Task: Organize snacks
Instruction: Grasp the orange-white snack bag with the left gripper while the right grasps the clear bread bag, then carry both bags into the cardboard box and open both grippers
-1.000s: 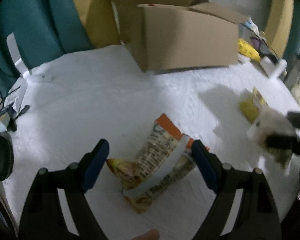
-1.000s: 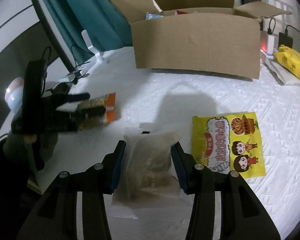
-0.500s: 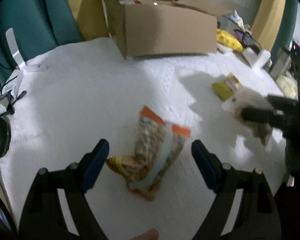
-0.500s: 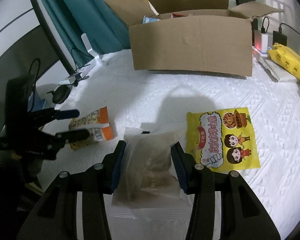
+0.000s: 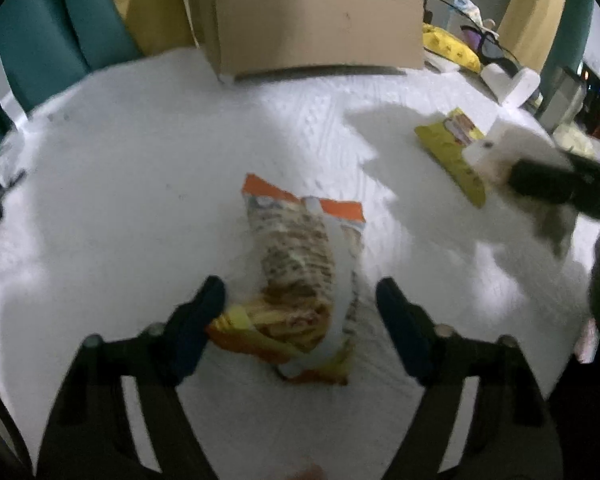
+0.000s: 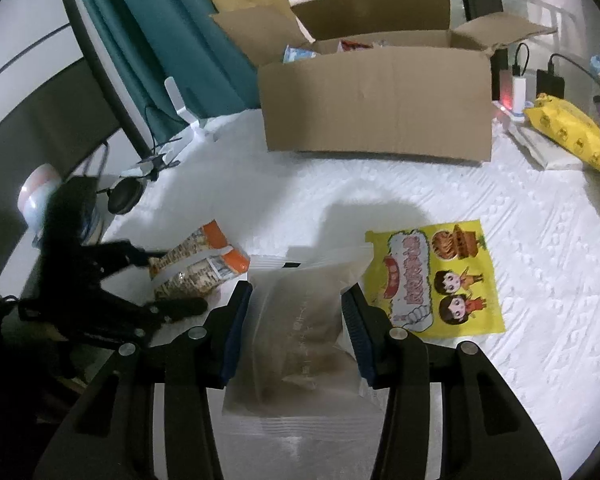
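Left tongs (image 5: 300,300) are closing around the orange snack bag (image 5: 300,264), which lies flat on the white quilted surface (image 5: 140,184); one pad is just at the bag's lower corner, the other still apart from it, so no squeeze yet. Right tongs (image 6: 296,312) are pinching the frosted pouch (image 6: 300,320) between both blue pads, its top edge poking out ahead of the tips. Just beside that pouch on the right lies the yellow cartoon packet (image 6: 436,276), flat, its near edge almost touching the pouch. Plenty of bare white surface runs from these three packets up to the cardboard box (image 6: 376,104), which sits at the far edge with its flaps open and a few wrappers showing inside. Off the box's right corner the edge gets crowded: one yellow duck-print pack (image 6: 564,132), chargers and cables. On the left edge, a teal curtain (image 6: 160,40). Count: two tongs, three loose packets, one box.
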`<state>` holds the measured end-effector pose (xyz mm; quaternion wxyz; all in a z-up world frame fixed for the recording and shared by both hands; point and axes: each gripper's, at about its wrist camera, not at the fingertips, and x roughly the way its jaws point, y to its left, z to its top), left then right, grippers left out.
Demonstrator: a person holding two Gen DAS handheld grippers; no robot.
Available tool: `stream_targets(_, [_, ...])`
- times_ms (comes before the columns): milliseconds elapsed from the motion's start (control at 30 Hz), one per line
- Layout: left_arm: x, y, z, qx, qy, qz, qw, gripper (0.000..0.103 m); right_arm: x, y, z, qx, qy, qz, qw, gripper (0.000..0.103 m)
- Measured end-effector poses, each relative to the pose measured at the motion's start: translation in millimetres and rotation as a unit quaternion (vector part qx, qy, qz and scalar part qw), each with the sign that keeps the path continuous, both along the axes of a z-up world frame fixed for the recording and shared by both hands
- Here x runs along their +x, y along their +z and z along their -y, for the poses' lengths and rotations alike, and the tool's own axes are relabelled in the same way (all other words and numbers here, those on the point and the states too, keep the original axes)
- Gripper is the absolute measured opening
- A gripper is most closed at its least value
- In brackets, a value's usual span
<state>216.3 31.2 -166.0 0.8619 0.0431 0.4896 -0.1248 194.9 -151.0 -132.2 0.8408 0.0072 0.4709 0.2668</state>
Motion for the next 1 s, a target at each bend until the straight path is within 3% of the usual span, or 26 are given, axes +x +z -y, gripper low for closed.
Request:
stream_targets(67, [-0.3,2.6,0.2,0.001,-0.002,0.004,1.0,0.054,1.2,2.6,2.8,0.001,-0.004,0.004,1.0,0.049])
stream_targets(167, [-1.9,9.7,0.5,-0.003,-0.005,0.017,0.9998,0.05,5.9,6.2,6.4,0.0,-0.009,0.008,1.0,0.049])
stream_targets(467, [5.6,59.0,9.3,-0.034,0.001,0.089,0.9954,0.049,21.8,25.6,14.8,0.001,-0.012,0.035,0.999,0.049])
stream_targets(1000, [70.4,114.4,33.2,-0.058,0.004,0.174,0.9831,0.049,85.1,67.5,35.0,-0.002,-0.027,0.099,0.995,0.049])
